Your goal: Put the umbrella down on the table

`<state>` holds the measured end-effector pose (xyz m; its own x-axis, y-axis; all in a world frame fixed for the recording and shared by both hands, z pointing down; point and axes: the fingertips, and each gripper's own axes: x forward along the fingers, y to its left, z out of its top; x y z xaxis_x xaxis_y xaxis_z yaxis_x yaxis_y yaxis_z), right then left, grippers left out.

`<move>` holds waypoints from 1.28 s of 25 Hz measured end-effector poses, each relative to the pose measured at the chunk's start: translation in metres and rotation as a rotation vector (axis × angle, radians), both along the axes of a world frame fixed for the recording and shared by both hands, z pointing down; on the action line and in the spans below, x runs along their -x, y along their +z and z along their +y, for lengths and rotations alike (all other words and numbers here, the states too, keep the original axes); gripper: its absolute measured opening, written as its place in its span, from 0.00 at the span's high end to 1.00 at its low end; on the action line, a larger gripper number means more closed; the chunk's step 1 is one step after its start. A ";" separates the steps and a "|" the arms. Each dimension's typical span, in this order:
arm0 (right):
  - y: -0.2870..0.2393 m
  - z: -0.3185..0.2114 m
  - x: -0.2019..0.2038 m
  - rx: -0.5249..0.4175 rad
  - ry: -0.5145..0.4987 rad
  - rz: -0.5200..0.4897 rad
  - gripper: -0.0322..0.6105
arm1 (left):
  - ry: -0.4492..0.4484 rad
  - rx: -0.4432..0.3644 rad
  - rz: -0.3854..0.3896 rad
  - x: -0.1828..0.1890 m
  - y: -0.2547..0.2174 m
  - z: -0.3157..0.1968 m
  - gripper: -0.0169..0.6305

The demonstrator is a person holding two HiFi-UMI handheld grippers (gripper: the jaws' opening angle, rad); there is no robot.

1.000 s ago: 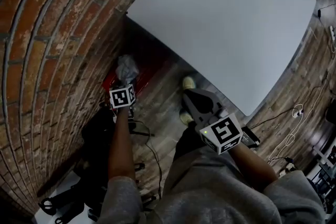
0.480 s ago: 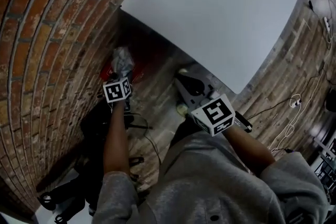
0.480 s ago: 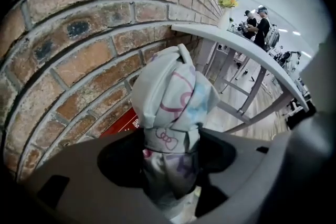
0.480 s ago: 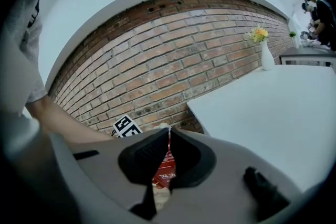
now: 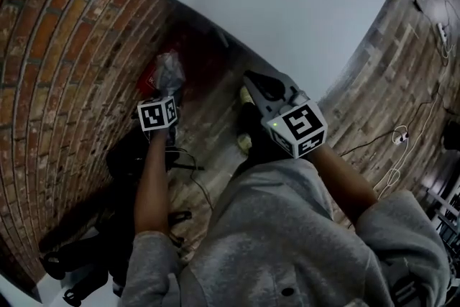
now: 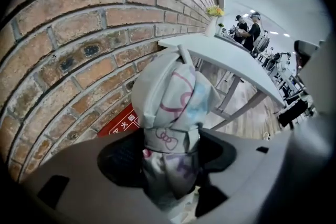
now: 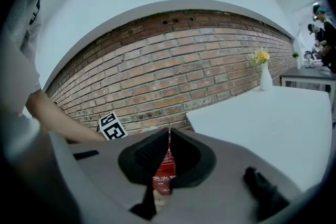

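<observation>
While the left tongs [image 6: 168, 157] clamp round the lower part of a folded umbrella [image 6: 170, 97], the two dark jaws press into its cloth from either side, held only as far apart as the bundle is thick. The umbrella stands up out of the jaws, close to a brick wall [image 5: 65, 47] and clear of the bench [image 5: 287, 3], whose near corner lies off to its right in the head view. The right tongs [image 7: 168, 157] grip nothing: their jaws are drawn almost together, leaving a thin slit through which a red sign [image 7: 164, 173] shows.

The umbrella is soft, pale grey fabric, wrapped into a lumpy roll and bound by a strap, printed with pink bows and blue patches. The bench top is smooth, flat and white. A slim white vase of yellow flowers [image 7: 265, 77] stands at its far end by the wall. The wall is rough red-brown brick with pale mortar lines. The floor [image 5: 208, 126] is worn wooden boards. Each pair of tongs has a grey plastic body and carries a white cube with black square markers [image 5: 157, 113].

Compared with a second ago, the right tongs sit higher in the head view, their tip nearer the bench's edge. The left tongs and umbrella keep nearly the same place beside the wall.
</observation>
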<state>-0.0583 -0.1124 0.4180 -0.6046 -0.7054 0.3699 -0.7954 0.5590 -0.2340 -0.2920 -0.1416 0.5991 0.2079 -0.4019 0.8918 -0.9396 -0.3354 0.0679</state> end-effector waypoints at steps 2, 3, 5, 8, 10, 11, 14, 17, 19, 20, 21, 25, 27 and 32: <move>-0.004 0.008 -0.008 -0.006 0.017 -0.002 0.90 | 0.014 -0.007 0.014 -0.004 -0.011 0.011 0.52; -0.007 0.011 -0.013 -0.011 0.025 -0.002 0.90 | 0.019 -0.013 0.020 -0.007 -0.016 0.015 0.52; -0.013 0.019 -0.021 -0.027 0.040 0.002 0.90 | 0.027 -0.026 0.031 -0.013 -0.026 0.024 0.52; -0.023 0.035 -0.031 -0.058 0.051 0.011 0.90 | 0.033 -0.041 0.050 -0.022 -0.039 0.041 0.52; -0.028 0.045 -0.037 -0.075 0.058 0.011 0.90 | 0.039 -0.053 0.063 -0.030 -0.047 0.053 0.52; -0.031 0.050 -0.040 -0.083 0.063 0.012 0.90 | 0.044 -0.058 0.070 -0.034 -0.052 0.059 0.52; -0.038 0.063 -0.051 -0.106 0.083 0.019 0.90 | 0.062 -0.069 0.087 -0.044 -0.064 0.076 0.52; -0.043 0.075 -0.061 -0.126 0.106 0.035 0.90 | 0.084 -0.080 0.094 -0.052 -0.075 0.087 0.52; -0.045 0.084 -0.069 -0.138 0.122 0.049 0.90 | 0.099 -0.087 0.105 -0.059 -0.081 0.093 0.52; -0.045 0.089 -0.072 -0.141 0.131 0.054 0.90 | 0.107 -0.091 0.110 -0.064 -0.084 0.095 0.52; -0.046 0.092 -0.076 -0.144 0.140 0.058 0.90 | 0.115 -0.095 0.116 -0.068 -0.088 0.096 0.52; -0.047 0.103 -0.094 -0.147 0.167 0.088 0.90 | 0.146 -0.101 0.135 -0.088 -0.098 0.097 0.52; -0.049 0.107 -0.105 -0.150 0.179 0.108 0.90 | 0.165 -0.098 0.145 -0.100 -0.103 0.097 0.52; -0.051 0.107 -0.140 -0.149 0.239 0.143 0.90 | 0.207 -0.094 0.186 -0.133 -0.113 0.086 0.52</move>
